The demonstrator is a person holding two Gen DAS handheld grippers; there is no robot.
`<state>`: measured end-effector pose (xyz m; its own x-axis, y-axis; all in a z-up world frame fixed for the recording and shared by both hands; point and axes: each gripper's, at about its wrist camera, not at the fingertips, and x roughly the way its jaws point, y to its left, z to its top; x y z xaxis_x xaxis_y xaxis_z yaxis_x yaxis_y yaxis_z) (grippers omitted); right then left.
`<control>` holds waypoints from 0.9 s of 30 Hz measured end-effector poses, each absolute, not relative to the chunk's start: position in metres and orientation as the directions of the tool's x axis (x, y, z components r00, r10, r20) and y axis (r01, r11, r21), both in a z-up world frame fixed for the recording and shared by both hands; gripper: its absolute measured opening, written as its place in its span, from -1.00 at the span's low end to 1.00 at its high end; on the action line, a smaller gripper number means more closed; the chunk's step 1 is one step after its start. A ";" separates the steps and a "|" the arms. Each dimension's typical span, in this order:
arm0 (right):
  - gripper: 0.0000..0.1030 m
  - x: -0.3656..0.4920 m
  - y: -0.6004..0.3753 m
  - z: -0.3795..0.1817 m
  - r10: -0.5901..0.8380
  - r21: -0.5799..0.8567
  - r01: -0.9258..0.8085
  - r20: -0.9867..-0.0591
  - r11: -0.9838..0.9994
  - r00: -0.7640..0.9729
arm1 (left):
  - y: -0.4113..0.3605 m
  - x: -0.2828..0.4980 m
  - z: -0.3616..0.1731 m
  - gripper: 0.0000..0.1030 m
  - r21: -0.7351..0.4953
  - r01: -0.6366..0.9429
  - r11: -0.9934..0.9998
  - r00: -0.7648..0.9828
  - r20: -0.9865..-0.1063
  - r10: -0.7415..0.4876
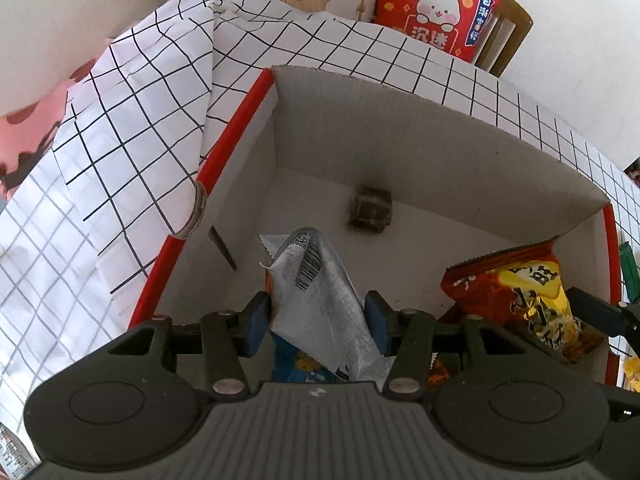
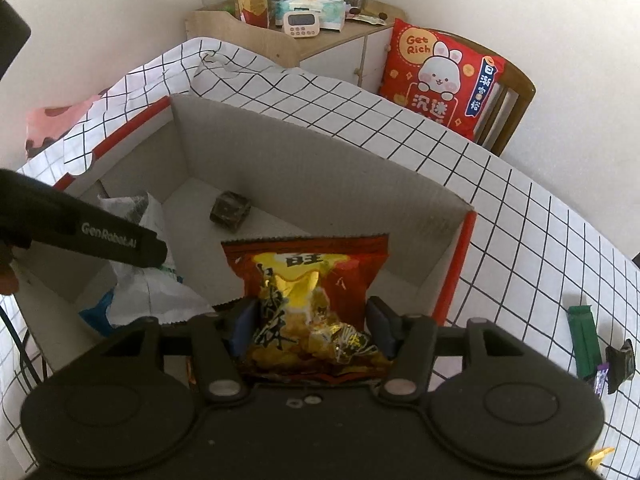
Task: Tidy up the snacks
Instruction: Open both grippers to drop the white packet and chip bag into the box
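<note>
An open cardboard box (image 1: 400,128) with red outer sides stands on the checked cloth. My left gripper (image 1: 320,320) reaches into it from above, its blue pads shut on a crumpled white-and-blue snack packet (image 1: 316,280) with a barcode. My right gripper (image 2: 310,326) is beside it in the box (image 2: 320,176), shut on a red and yellow snack bag (image 2: 308,272), which stands at the right in the left wrist view (image 1: 520,292). A small dark wrapped cube (image 2: 230,208) lies on the box floor near the far wall. The left gripper's black body (image 2: 100,236) crosses over the white packet (image 2: 148,280).
A green packet (image 2: 582,340) and a dark wrapped sweet (image 2: 620,360) lie on the checked tablecloth (image 2: 520,220) right of the box. Behind the table are a chair with a red rabbit cushion (image 2: 436,76) and a wooden cabinet (image 2: 240,36) holding bottles and a timer.
</note>
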<state>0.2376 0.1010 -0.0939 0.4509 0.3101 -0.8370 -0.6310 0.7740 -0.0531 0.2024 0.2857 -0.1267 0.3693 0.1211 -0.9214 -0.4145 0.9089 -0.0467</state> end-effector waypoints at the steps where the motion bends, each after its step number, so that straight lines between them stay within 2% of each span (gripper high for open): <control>1: 0.17 0.238 0.101 -0.093 0.311 -0.052 -0.631 -0.837 0.774 0.450 | 0.286 0.202 -0.127 0.01 -0.050 -0.417 0.908 0.371 -0.921 0.120; 7: 0.38 0.232 0.099 -0.087 0.322 -0.053 -0.630 -0.825 0.775 0.465 | 0.284 0.195 -0.122 0.10 -0.059 -0.410 0.910 0.397 -0.910 0.120; 12: 0.45 0.227 0.094 -0.080 0.339 -0.035 -0.625 -0.816 0.780 0.468 | 0.283 0.186 -0.111 0.13 -0.081 -0.397 0.914 0.433 -0.895 0.109; 14: 0.50 0.224 0.091 -0.076 0.346 -0.029 -0.623 -0.811 0.782 0.472 | 0.281 0.182 -0.105 0.25 -0.092 -0.389 0.917 0.451 -0.887 0.103; 27: 0.79 0.203 0.059 -0.042 0.433 0.046 -0.614 -0.751 0.788 0.499 | 0.262 0.151 -0.072 0.28 -0.101 -0.349 0.932 0.536 -0.837 0.110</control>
<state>0.2026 0.0593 -0.0422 0.4992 0.4327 -0.7507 -0.6142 0.7878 0.0457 0.1508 0.2620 -0.0716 0.5359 0.1096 -0.8371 -0.3485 0.9318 -0.1011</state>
